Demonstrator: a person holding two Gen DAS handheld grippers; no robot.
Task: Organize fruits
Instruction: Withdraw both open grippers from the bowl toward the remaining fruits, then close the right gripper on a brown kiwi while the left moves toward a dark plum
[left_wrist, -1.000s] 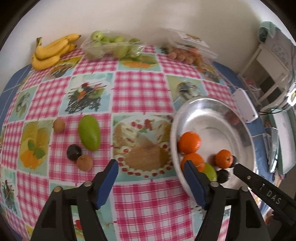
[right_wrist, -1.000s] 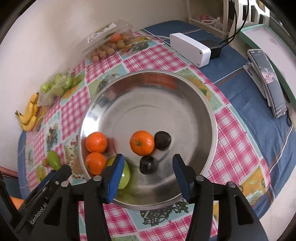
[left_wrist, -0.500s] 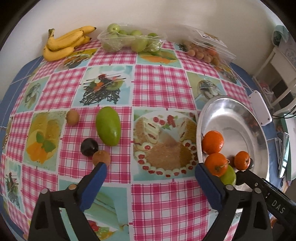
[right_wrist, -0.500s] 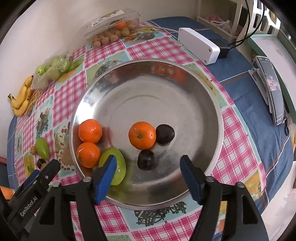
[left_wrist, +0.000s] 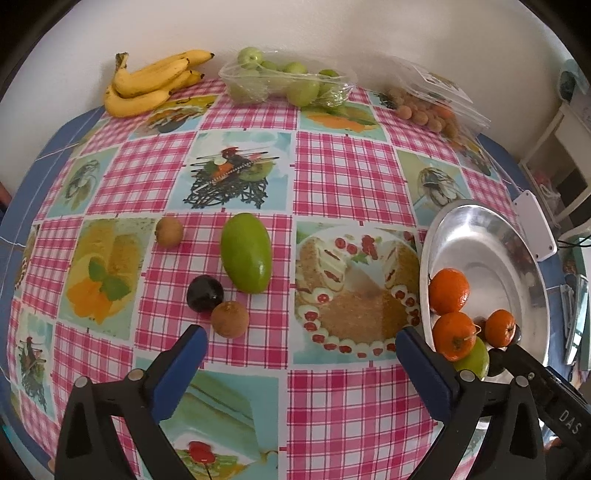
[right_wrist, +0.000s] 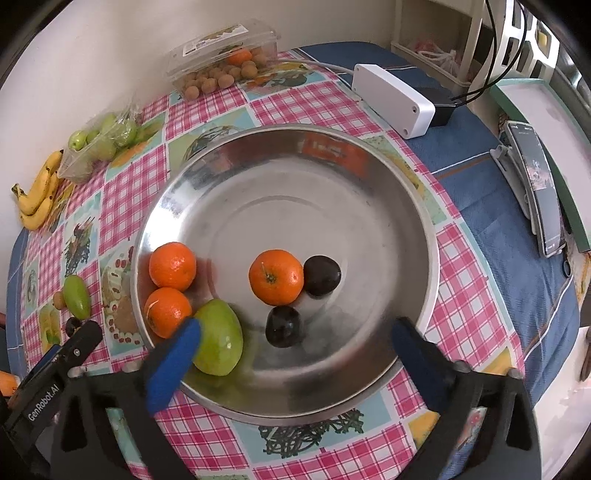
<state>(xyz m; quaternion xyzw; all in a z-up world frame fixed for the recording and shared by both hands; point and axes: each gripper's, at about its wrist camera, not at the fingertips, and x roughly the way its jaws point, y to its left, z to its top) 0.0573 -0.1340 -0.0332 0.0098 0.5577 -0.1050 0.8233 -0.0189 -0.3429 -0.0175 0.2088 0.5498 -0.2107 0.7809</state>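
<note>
A: How does the left gripper (left_wrist: 299, 354) sit?

B: Raised over the checked tablecloth (left_wrist: 343, 177), looking down and forward, its 2 blue fingers spread wide with nothing between them. The left finger's tip is just beside a brown kiwi-like fruit (left_wrist: 229, 319), not touching it.

A: And around that fruit?

B: A dark plum (left_wrist: 204, 294) touches it on the far left, a green mango (left_wrist: 245, 257) lies just beyond, and a 2nd small brown fruit (left_wrist: 168, 231) sits apart to the left.

A: The right gripper (right_wrist: 293, 338)?

B: Angled down over the near rim of the steel bowl (right_wrist: 332, 192), also wide open and empty. Its left finger overlaps a second green mango (right_wrist: 219, 341) in the view; whether they touch, I cannot tell.

A: What is in the bowl?

B: 3 oranges: 2 at the left wall (right_wrist: 172, 266) (right_wrist: 167, 312), 1 in the middle (right_wrist: 276, 277), with 2 dark plums (right_wrist: 321, 275) (right_wrist: 283, 326) beside it.

A: Farther out?

B: Bananas (left_wrist: 151, 83), bagged green fruit (left_wrist: 284, 83) and a clear box of small brown fruit (right_wrist: 221, 55) line the wall; a white box (right_wrist: 393, 99) lies right of the bowl.
</note>
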